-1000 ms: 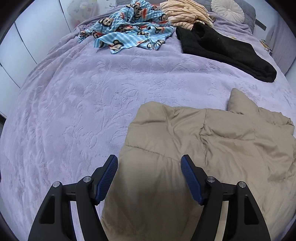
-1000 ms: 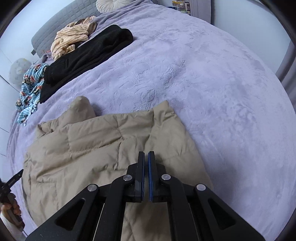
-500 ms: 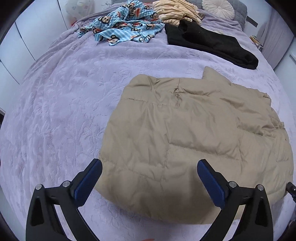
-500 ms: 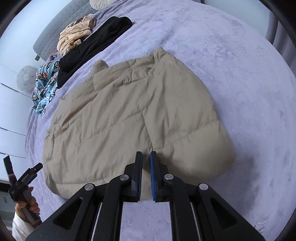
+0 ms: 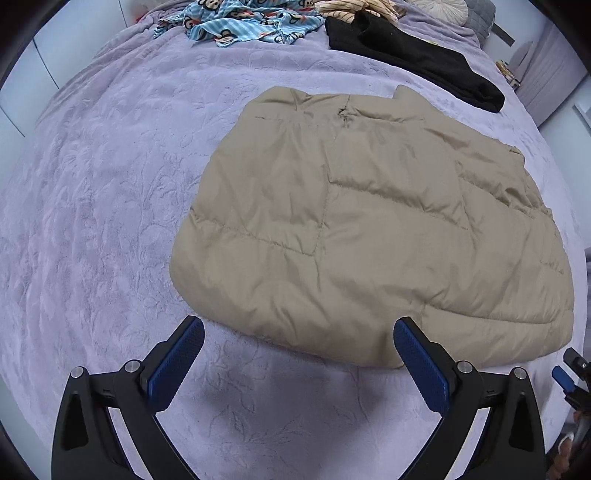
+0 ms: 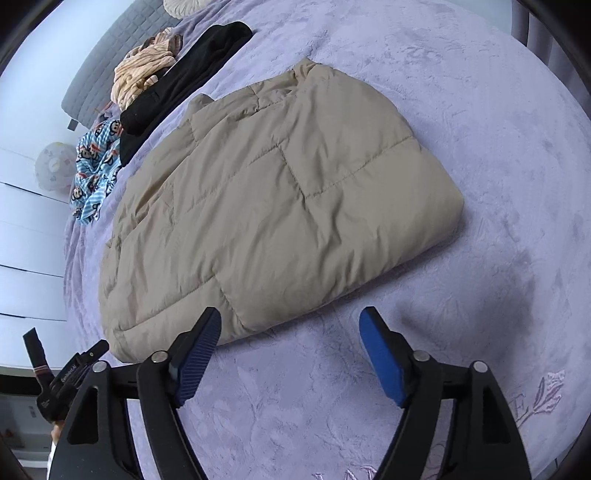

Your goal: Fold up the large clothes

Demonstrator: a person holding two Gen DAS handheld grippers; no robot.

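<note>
The beige quilted puffer jacket (image 5: 369, 229) lay folded into a broad padded slab on the lavender bedspread (image 5: 92, 221), ahead of both claws and touched by neither; its long axis ran across the left wrist view, from a rounded corner near the left claw (image 5: 299, 350) out to a bulkier end on the right. The left claw stood wide and empty, its blue pads (image 5: 173, 365) over bare bedspread just short of the jacket's near hem. The right claw (image 6: 291, 347) was opening, nothing between its jaws, and it too hung over bare bedspread; in its view the near hem of the jacket (image 6: 266, 206) lay just beyond the left-hand pad (image 6: 195, 362), so the garment sat ahead and to that side rather than straight in front. Both claws were thus near the same long hem, the left by one corner, the right toward the other; my reading is that any further fold would carry one short end over the other, each claw taking its own corner. The black garment (image 5: 413, 59), the blue monkey-print cloth (image 5: 240, 22) and the striped peach garment (image 6: 144, 70) lay well apart at the head of the bed.
</note>
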